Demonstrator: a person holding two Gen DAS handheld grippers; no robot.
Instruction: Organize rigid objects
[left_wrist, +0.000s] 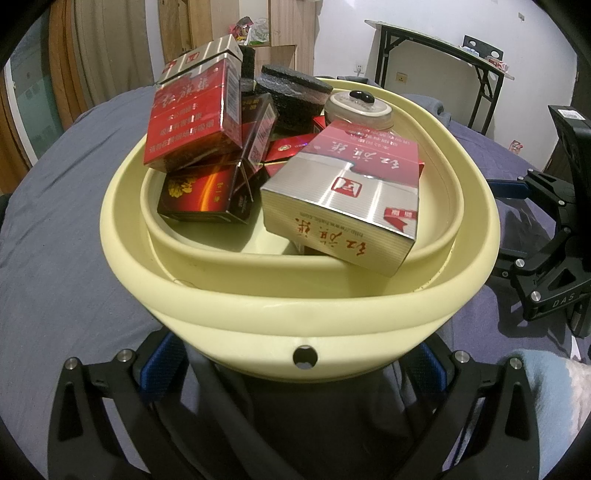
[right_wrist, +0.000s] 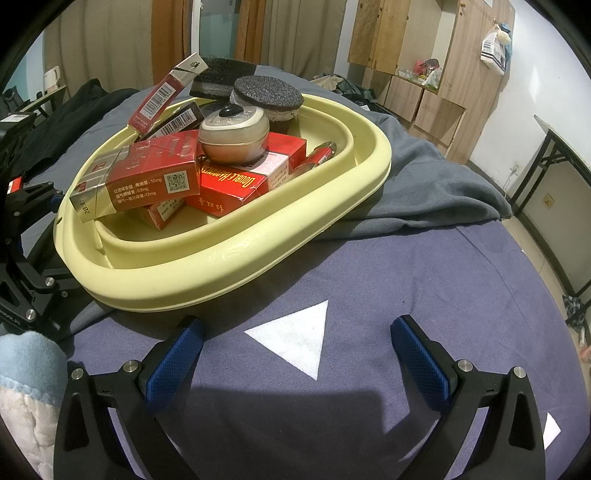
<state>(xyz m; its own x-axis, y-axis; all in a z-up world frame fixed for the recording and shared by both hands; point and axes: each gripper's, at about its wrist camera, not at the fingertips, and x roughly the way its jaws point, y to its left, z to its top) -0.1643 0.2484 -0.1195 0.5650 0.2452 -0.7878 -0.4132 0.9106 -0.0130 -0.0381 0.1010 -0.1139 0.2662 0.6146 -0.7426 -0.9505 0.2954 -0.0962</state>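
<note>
The cream basin (left_wrist: 303, 295) — heaped with cigarette packs (left_wrist: 343, 206) — sits mid-bed (right_wrist: 406, 280); the left claw (left_wrist: 299, 363) straddles its near rim, grip unclear, probably steadying it — right claw (right_wrist: 297, 350) gapes empty.

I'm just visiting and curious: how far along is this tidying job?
Mostly done, it seems: the cigarette packs, round jar and black sponges are piled in the yellow basin. In hand: the left gripper is at the basin's near rim; whether it grips is unclear. The right gripper is open and empty. Nothing loose shows on the blue cloth.
</note>
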